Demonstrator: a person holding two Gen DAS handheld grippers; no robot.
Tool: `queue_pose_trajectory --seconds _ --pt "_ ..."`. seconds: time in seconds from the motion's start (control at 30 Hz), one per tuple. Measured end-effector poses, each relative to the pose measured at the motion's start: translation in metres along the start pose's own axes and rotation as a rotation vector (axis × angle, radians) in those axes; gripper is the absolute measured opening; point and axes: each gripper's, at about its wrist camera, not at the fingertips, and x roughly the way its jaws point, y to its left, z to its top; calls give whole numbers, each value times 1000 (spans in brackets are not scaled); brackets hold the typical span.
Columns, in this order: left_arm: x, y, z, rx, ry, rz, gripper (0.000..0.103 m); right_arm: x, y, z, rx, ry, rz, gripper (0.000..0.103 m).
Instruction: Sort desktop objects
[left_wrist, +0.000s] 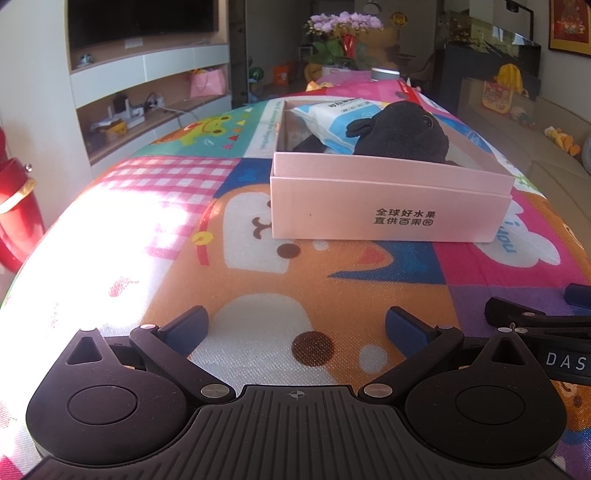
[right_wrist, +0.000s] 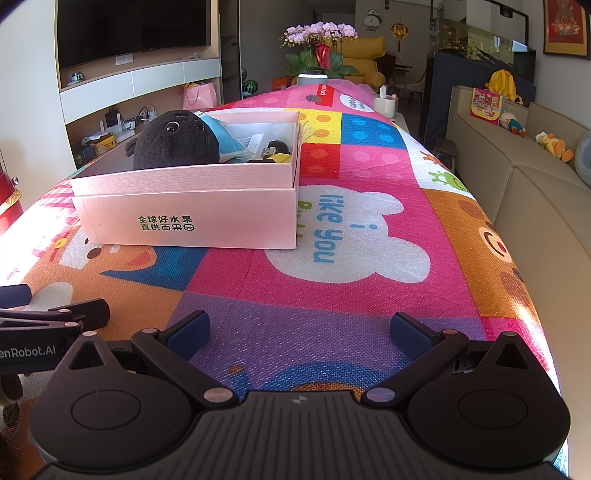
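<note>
Ahead of my left gripper (left_wrist: 297, 328) the mat (left_wrist: 155, 229) lies bare up to the pink box (left_wrist: 388, 206); right of that box, nothing blocks my right gripper (right_wrist: 299, 332).

A fuzzy black plush toy (right_wrist: 173, 142) and a glossy blue-white plastic wipes packet (left_wrist: 332, 120) lie in the satin-sheened pink cardboard box (right_wrist: 192, 218) on a dimpled, colourful foam mat (right_wrist: 332, 295).
</note>
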Motion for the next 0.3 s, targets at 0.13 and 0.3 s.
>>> queue_pose_trajectory --seconds 0.13,0.3 --pt "-1 1 0 -2 3 -6 103 0 0 0 0 0 0 103" --pt "-2 2 -1 -6 0 -10 103 0 1 0 0 0 0 103"
